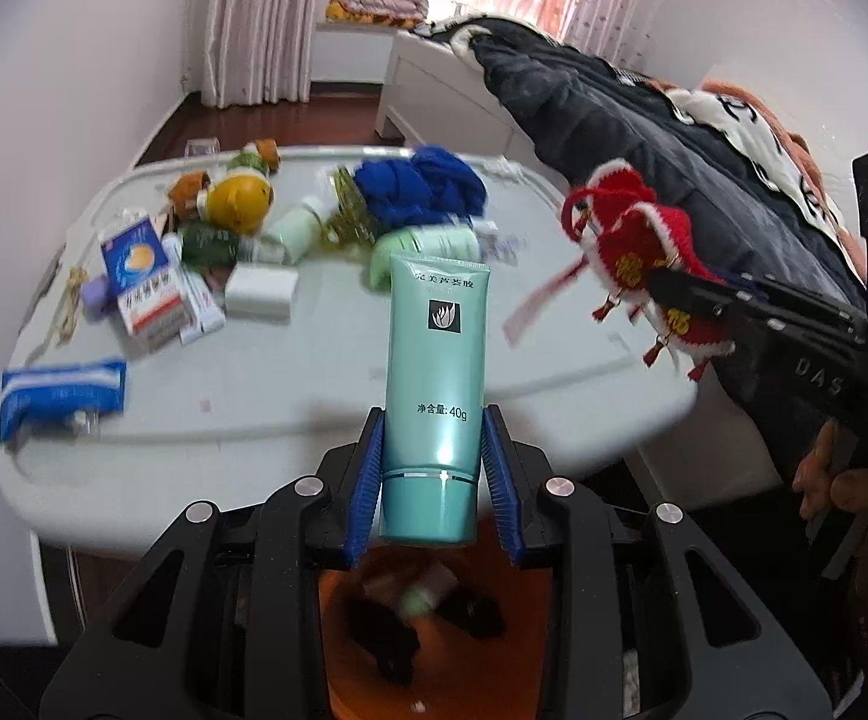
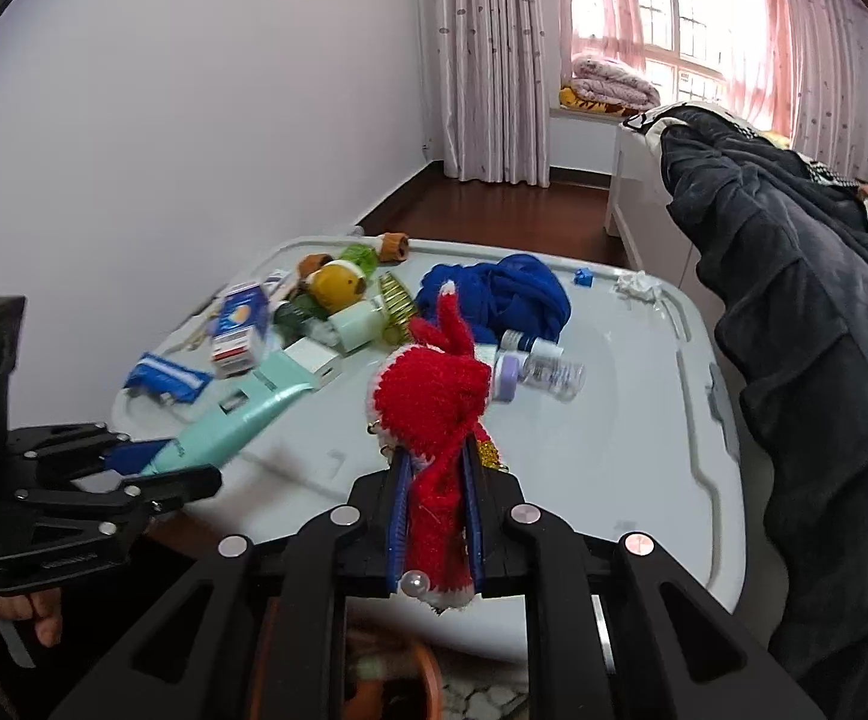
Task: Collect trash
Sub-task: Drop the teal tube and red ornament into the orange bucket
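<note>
Where pink curtains [image 2: 481, 60] hang — a cluttered grey table [image 2: 613, 450].

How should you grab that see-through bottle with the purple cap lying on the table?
The clear bottle lies on its side on the grey table, purple cap pointing left. Probably best to come from above and close across the middle of its round body. The cap end sits close to another small bottle, so the body is freer.
</note>
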{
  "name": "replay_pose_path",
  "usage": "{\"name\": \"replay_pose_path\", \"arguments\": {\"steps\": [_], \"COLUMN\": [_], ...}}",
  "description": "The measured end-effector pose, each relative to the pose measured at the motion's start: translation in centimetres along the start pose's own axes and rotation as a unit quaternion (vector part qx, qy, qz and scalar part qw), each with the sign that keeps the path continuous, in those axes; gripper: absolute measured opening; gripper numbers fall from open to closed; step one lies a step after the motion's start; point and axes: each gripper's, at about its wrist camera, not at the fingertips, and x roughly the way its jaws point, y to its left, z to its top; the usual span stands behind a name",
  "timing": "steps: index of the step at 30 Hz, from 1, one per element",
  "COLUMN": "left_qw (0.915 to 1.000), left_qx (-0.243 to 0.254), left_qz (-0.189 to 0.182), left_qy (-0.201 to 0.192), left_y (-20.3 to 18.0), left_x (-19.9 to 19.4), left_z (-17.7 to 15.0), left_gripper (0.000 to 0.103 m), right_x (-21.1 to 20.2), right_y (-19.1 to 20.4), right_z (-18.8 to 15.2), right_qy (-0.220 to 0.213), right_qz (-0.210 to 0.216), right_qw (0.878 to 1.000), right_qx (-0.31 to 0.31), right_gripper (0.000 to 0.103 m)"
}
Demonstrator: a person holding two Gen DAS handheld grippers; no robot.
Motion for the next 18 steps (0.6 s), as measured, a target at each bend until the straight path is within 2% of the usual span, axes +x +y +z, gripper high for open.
{"name": "replay_pose_path", "arguments": {"steps": [5,11,13,14,15,16,17,18], "left_qw": [0.9981,0.9897,0.9863,0.9859,0.9859,0.9855,0.9847,0.9844], "left_qx": [0.019,0.024,0.026,0.019,0.014,0.011,0.009,0.005], "left_qz": [-0.007,-0.01,-0.006,-0.004,-0.001,0.005,0.018,0.023], "left_qy": [0.058,0.141,0.163,0.166,0.167,0.169,0.173,0.174], "left_y": [-1.1,-1.3,-1.5,-1.3,-1.1,-1.0,-0.7,-0.6], "left_x": [-1.2,-0.3,0.2,0.4,0.4,0.5,0.6,0.7], "left_z": [-3.8,-8.3,-9.0,-9.2,-9.2,-9.2,-9.2,-9.2], "left_gripper": [0.032,0.032,0.041,0.045,0.058,0.07,0.072,0.073], "right_x": [-1.9,-0.5,0.8,1.1,1.6,1.7,1.7,1.5], "right_y": [2.2,4.3,4.8,4.8,4.7,4.7,4.6,4.5], "right_z": [-3.9,-9.1,-10.7,-11.0,-11.5,-11.7,-11.7,-11.6], "right_qy": [0.037,0.105,0.14,0.144,0.16,0.165,0.161,0.155], "right_qz": [0.027,0.053,0.058,0.057,0.06,0.06,0.055,0.048], "right_qw": [0.999,0.993,0.988,0.988,0.985,0.984,0.985,0.987], "right_qx": [-0.003,0.001,0.003,0.006,0.012,0.014,0.013,0.013], "right_gripper": [0.016,0.017,0.022,0.03,0.052,0.06,0.068,0.069]}}
